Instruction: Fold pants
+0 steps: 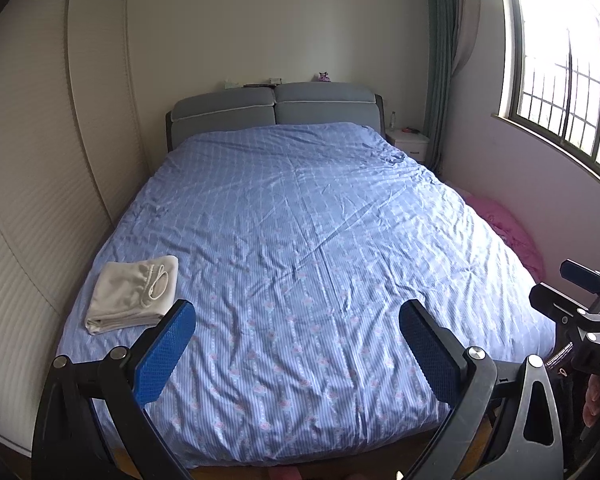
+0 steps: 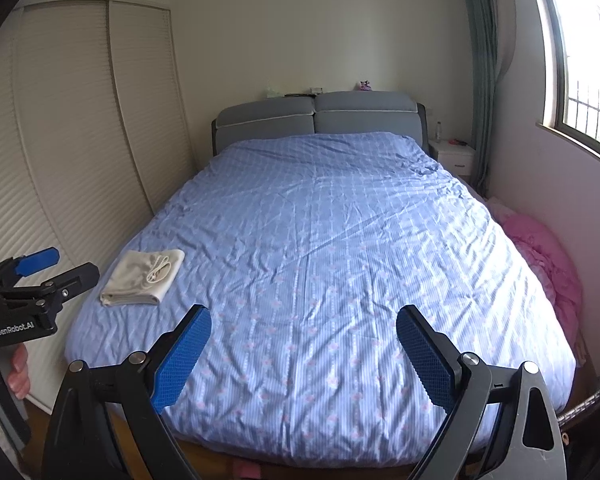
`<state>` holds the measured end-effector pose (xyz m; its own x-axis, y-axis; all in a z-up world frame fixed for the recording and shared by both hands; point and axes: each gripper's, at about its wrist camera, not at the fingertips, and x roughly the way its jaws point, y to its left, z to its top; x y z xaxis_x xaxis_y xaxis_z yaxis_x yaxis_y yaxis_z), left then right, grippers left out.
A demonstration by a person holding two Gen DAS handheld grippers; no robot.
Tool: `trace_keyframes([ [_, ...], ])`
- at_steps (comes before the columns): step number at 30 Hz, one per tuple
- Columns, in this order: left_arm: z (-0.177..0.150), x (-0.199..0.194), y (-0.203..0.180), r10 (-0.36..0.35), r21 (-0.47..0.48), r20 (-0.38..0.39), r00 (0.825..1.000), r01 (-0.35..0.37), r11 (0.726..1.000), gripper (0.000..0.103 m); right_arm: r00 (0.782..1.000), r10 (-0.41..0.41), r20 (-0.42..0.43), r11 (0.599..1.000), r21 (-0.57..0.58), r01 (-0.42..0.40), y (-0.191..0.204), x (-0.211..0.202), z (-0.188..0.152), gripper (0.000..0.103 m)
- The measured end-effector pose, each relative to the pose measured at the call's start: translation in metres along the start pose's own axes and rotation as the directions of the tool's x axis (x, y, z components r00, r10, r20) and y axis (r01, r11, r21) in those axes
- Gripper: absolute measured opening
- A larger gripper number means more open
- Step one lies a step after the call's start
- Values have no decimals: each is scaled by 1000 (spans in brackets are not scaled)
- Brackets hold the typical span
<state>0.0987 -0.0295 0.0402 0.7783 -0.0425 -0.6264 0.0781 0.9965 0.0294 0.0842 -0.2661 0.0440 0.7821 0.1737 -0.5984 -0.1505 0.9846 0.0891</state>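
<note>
Cream pants [image 1: 134, 294] lie folded into a neat small stack near the left front edge of the blue bed cover [image 1: 308, 240]; they also show in the right wrist view [image 2: 144, 278]. My left gripper [image 1: 298, 350] is open and empty, held above the foot of the bed, to the right of the pants. My right gripper [image 2: 304, 354] is open and empty, also above the foot of the bed. The left gripper shows from the side in the right wrist view [image 2: 58, 266].
A louvred wardrobe [image 2: 72, 160] runs along the left side. A grey headboard [image 1: 276, 116] and white nightstand [image 1: 410, 142] stand at the back. A pink bundle [image 2: 548, 264] lies by the bed's right side under a window [image 1: 568, 80].
</note>
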Motion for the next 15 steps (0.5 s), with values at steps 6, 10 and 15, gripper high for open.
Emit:
trace_keyframes([
  [6, 1, 0, 4, -12, -18, -8, 1000, 11, 1000, 103, 1000, -1, 1, 1000, 1, 1, 2, 0, 0, 95],
  [10, 0, -1, 5, -14, -19, -5, 1000, 14, 1000, 103, 1000, -3, 4, 1000, 1, 3, 3, -1, 1, 95],
  [15, 1, -2, 5, -23, -19, -4, 1000, 23, 1000, 103, 1000, -10, 4, 1000, 5, 10, 6, -2, 0, 95],
])
